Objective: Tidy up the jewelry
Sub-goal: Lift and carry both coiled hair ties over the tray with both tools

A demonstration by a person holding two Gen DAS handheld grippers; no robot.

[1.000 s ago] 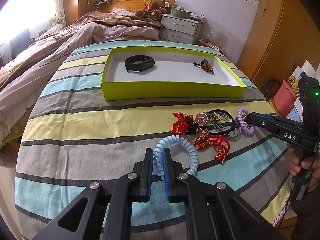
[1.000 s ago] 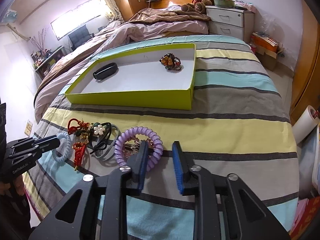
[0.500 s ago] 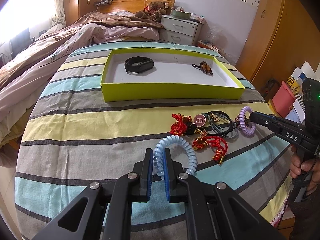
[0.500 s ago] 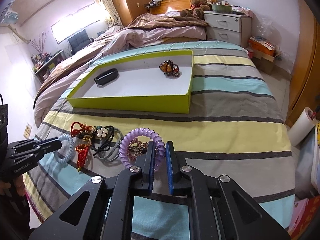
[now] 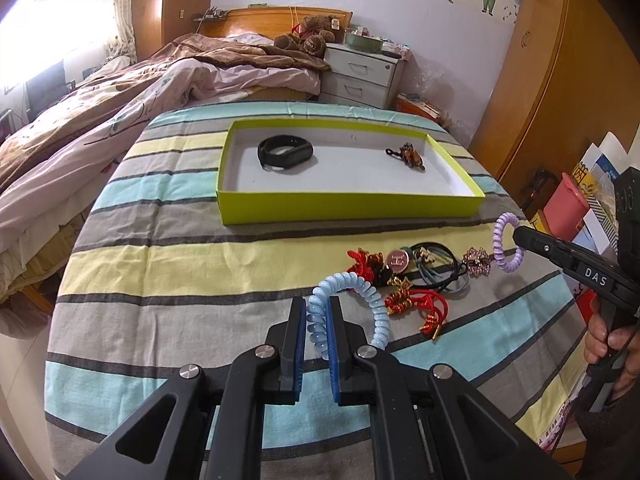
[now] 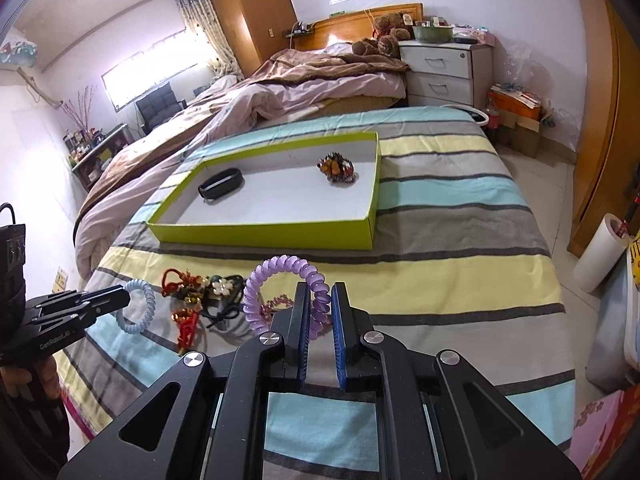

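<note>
A: Left gripper [image 5: 316,322], lower centre of left view: clamped on blue spiral hair tie [image 5: 352,304]. Ring stands on edge, arcing up and over to the right of the pads, its plane roughly across the frame. Pale blue, glossy, telephone-cord coils.

B: Right gripper [image 6: 320,320], lower centre of right view: closed onto purple spiral hair tie [image 6: 280,292], coil pinched between blue pads. Loop upright, leaning to the left of the jaws, opening facing the camera. Translucent lilac, same coiled make.

A: Seen from left view at right edge: purple ring hanging off the black fingertip, long axis near vertical, clear of the striped bedspread [image 5: 180,264].

B: Remaining pile [image 5: 404,276] right of centre in left view: red knotted cords, round pink charm, dark elastic bands, beaded piece, tangled and touching.

A: Green tray [image 5: 344,210], upper centre, long side across the frame. Inside: black band [image 5: 285,153] at left, lying flat; small brown beaded ornament [image 5: 412,157] at right, well apart.
</note>
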